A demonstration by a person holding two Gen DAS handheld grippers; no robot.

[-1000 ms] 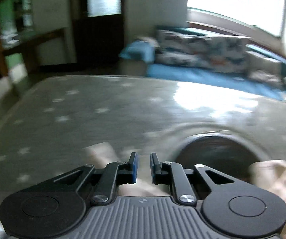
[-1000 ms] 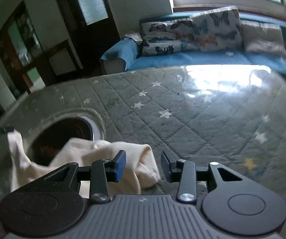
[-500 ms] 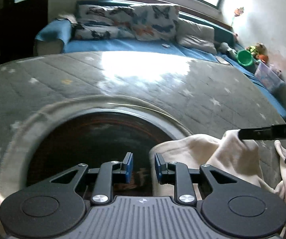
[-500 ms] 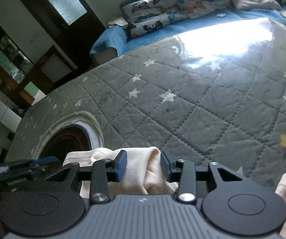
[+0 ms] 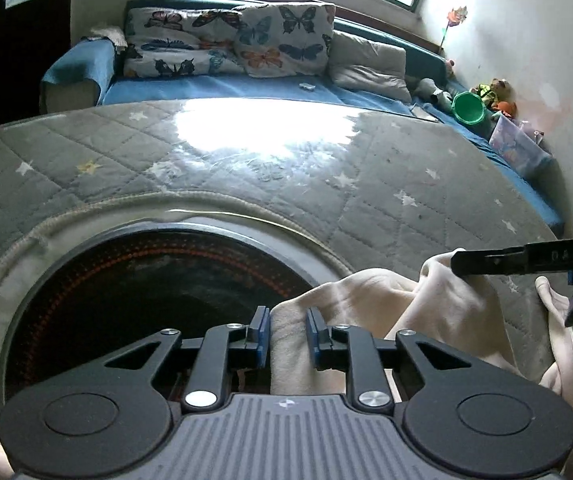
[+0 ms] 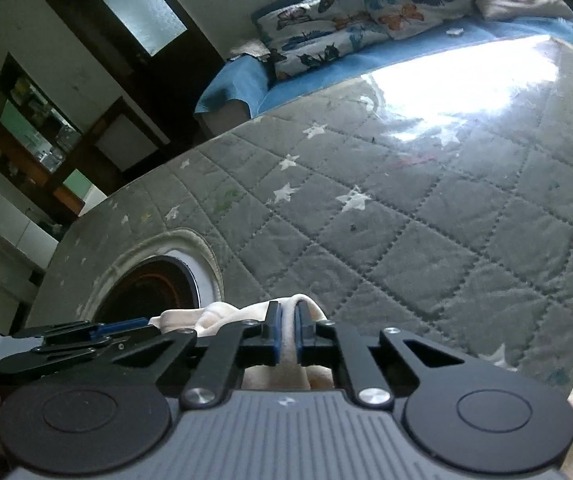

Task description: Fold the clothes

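A cream garment lies crumpled on the grey star-quilted cover, beside a round dark opening. My left gripper is open, and an edge of the garment lies between its blue pads without being pinched. My right gripper is shut on a fold of the same garment. In the left wrist view the right gripper comes in from the right and lifts a peak of the cloth. The left gripper shows side-on at the left of the right wrist view.
The white-rimmed round opening sits left of the garment. A wide stretch of quilted cover runs ahead and to the right. A blue sofa with butterfly pillows lines the far edge. A green bucket and toys stand at the far right.
The left gripper swung right over the round opening until the garment's edge lay between its fingers. The right gripper's fingers closed on a fold of the garment.
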